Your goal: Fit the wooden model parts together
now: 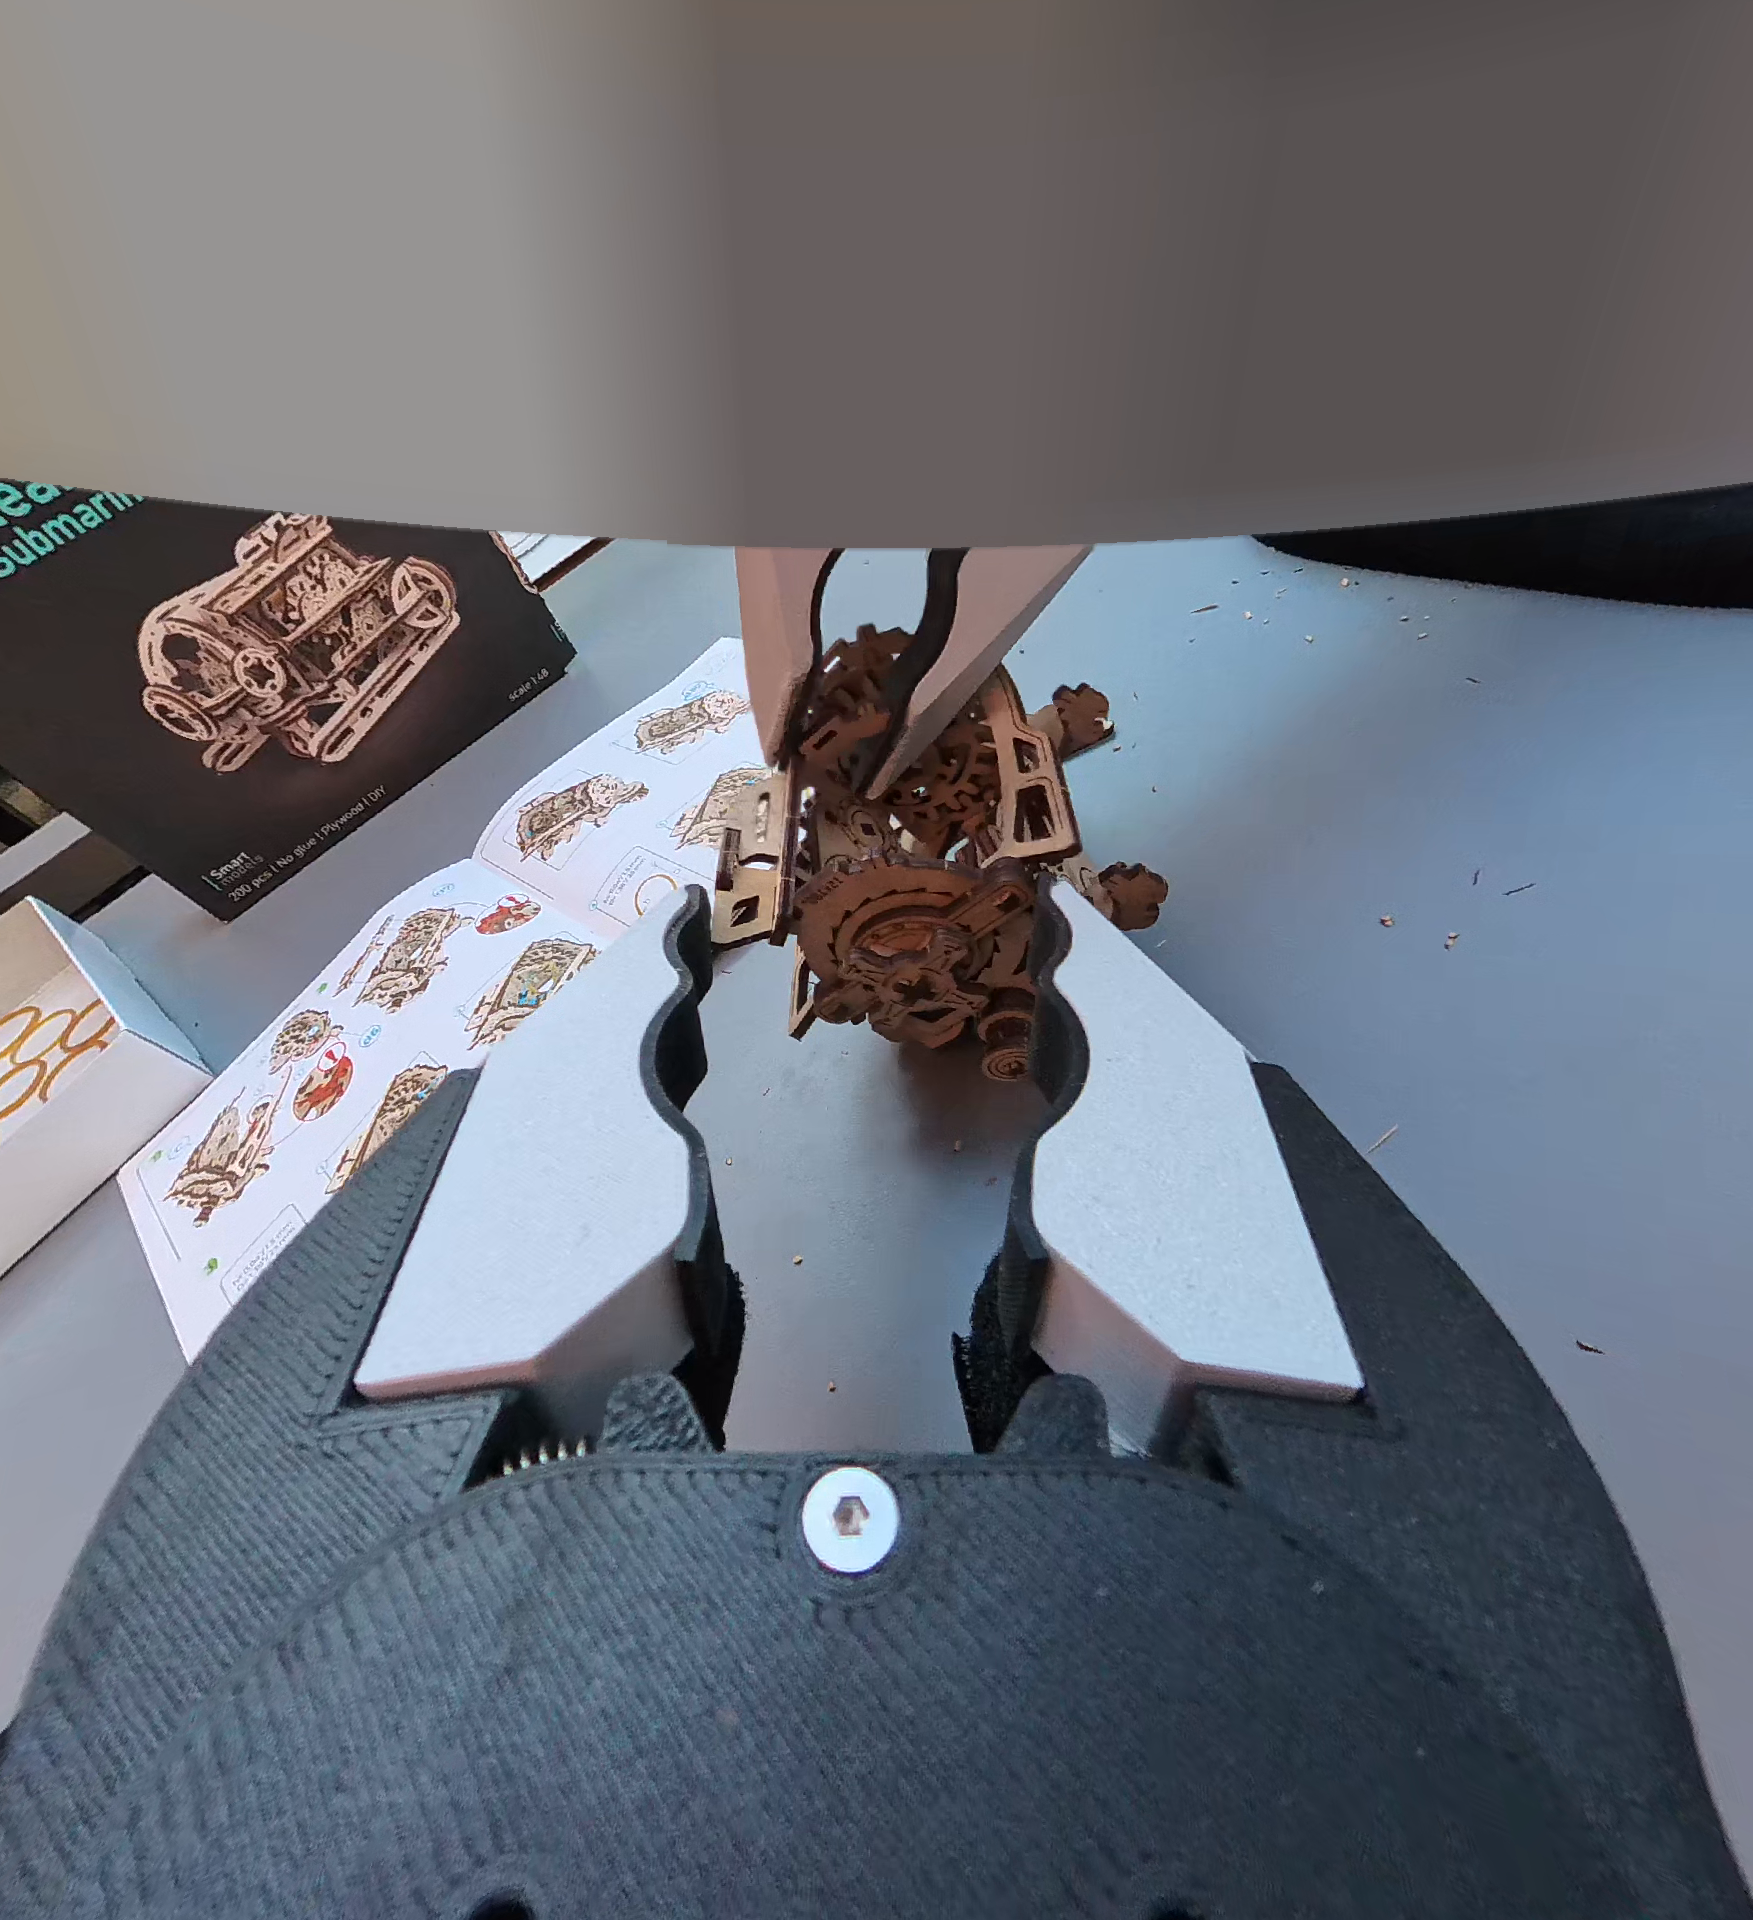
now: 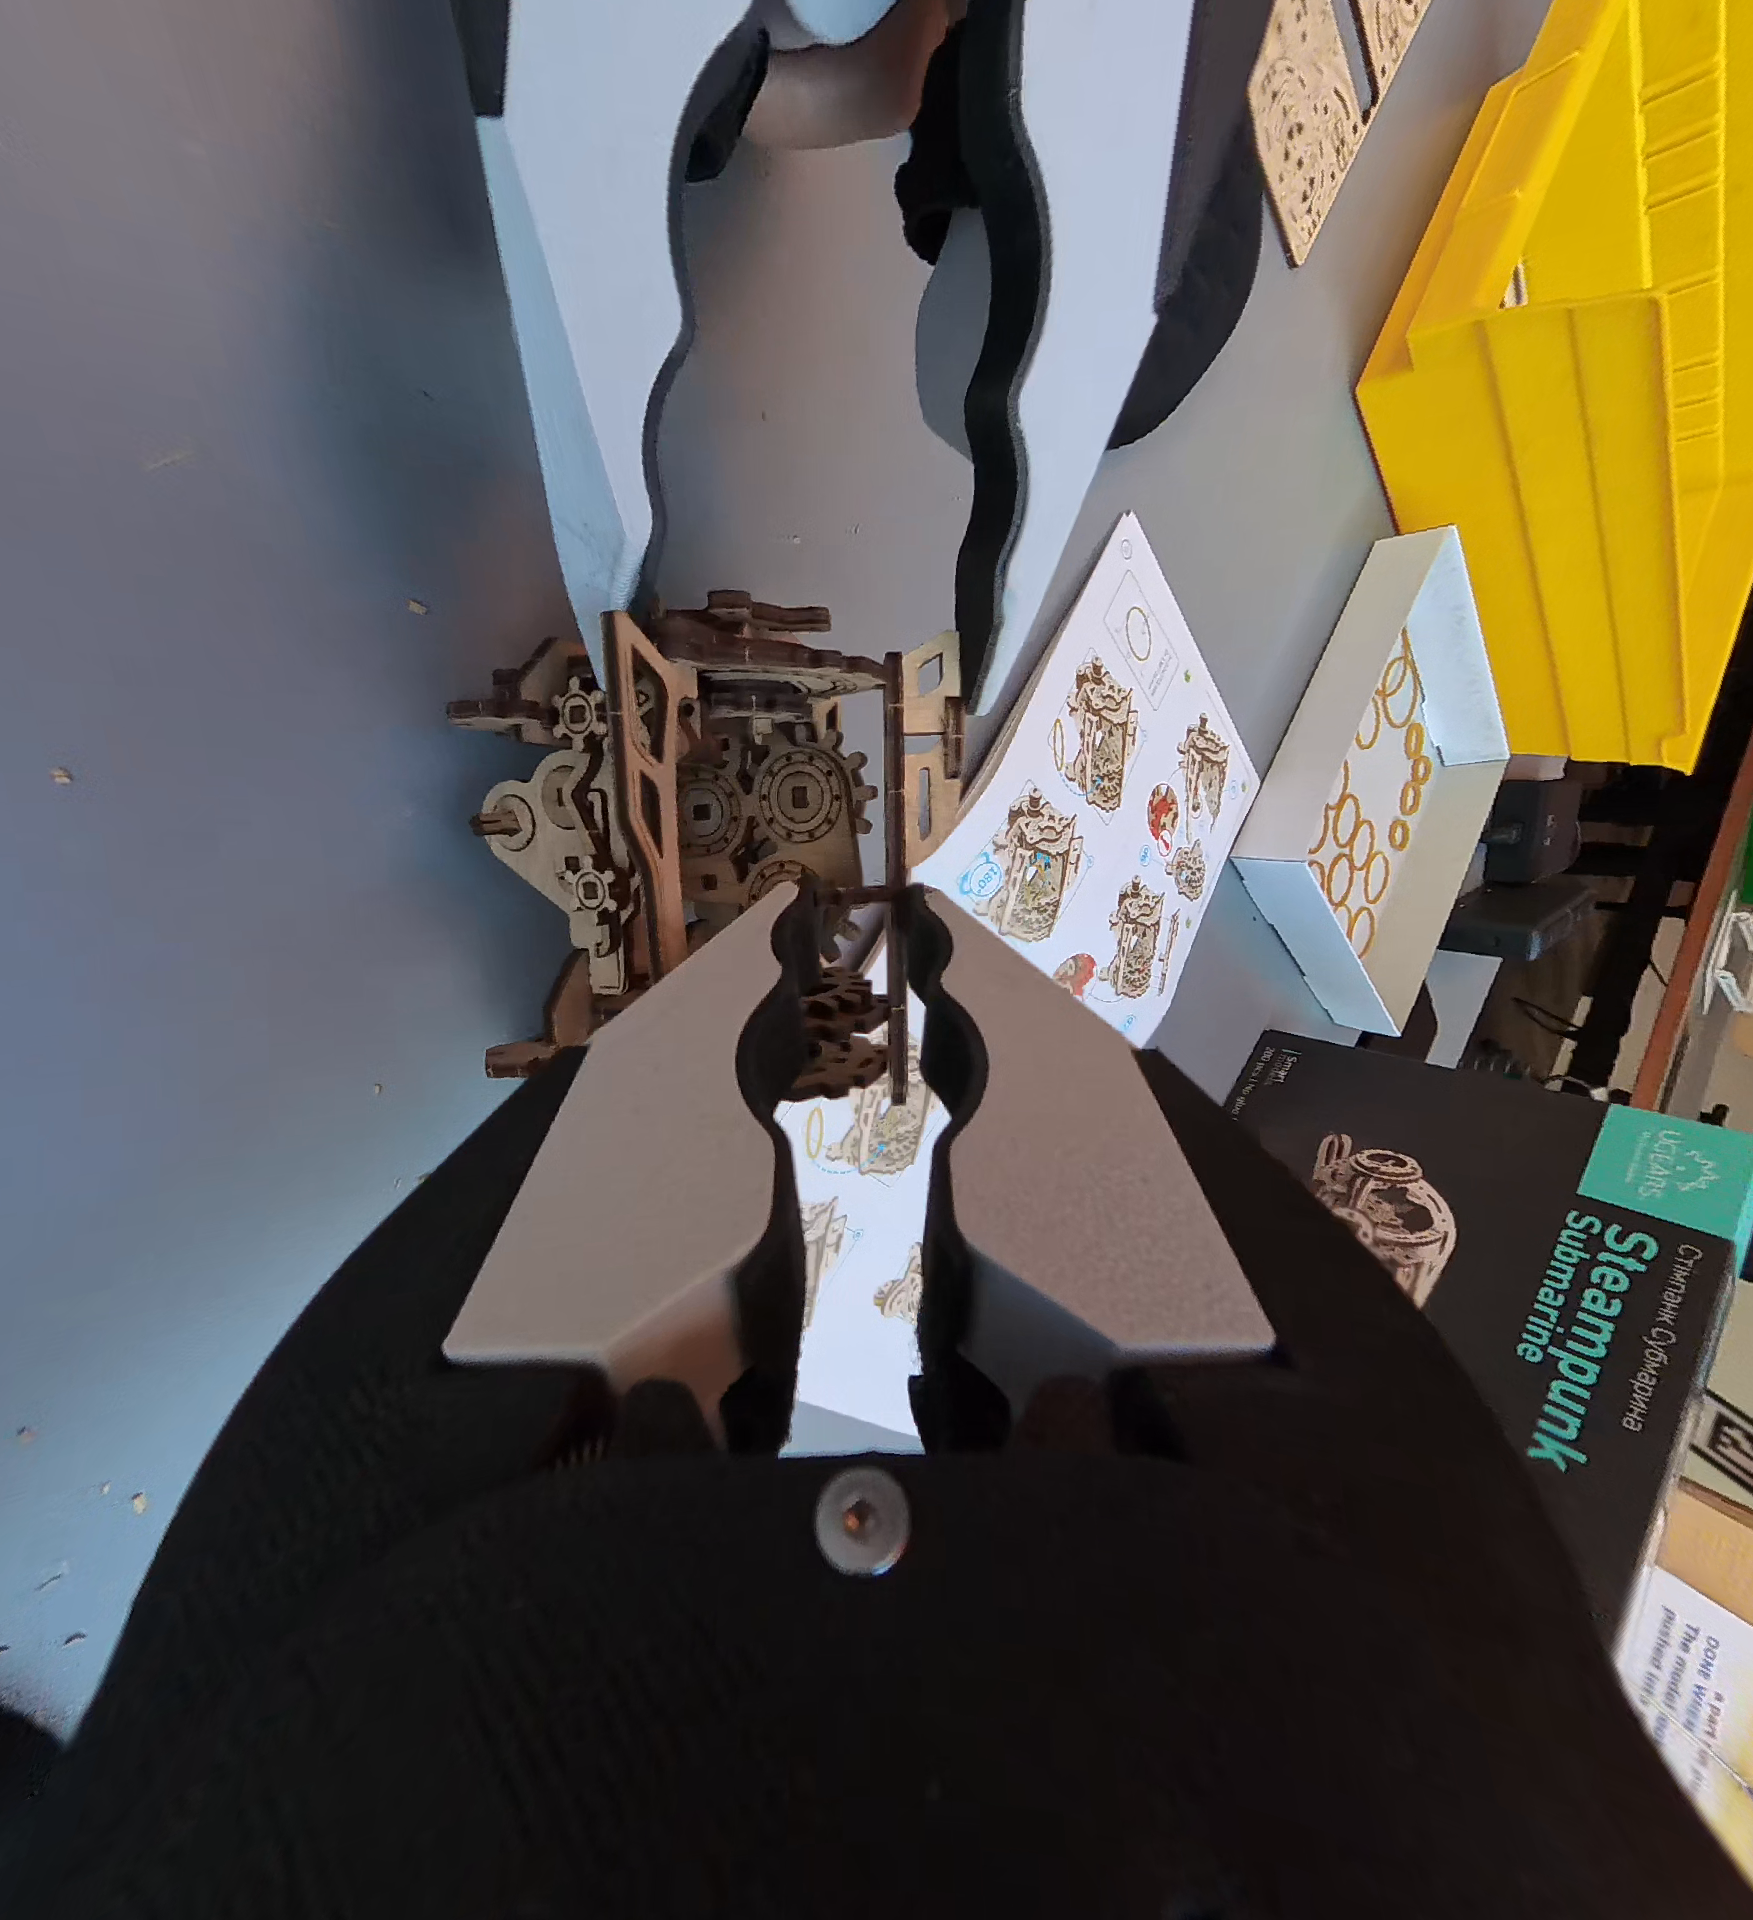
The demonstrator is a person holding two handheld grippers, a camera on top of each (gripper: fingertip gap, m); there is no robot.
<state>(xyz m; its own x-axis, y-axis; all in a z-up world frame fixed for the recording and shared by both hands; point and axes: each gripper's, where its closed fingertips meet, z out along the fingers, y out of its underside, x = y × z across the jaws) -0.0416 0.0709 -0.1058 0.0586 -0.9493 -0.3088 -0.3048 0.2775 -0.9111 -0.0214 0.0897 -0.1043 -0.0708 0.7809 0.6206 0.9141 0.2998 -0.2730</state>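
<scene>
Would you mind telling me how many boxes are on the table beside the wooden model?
2 in the left wrist view: a black box with the model pictured on it, far left behind the instruction booklet, and a white box at the left edge. Others may be hidden.

Wooden model (image 1: 913, 894) (image 2: 706, 810) (gear-laden) — tabletop, part-built

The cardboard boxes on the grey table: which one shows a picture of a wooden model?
The black cardboard box with the teal patch, beside the open instruction booklet. The white cardboard box shows only golden rings.
</scene>
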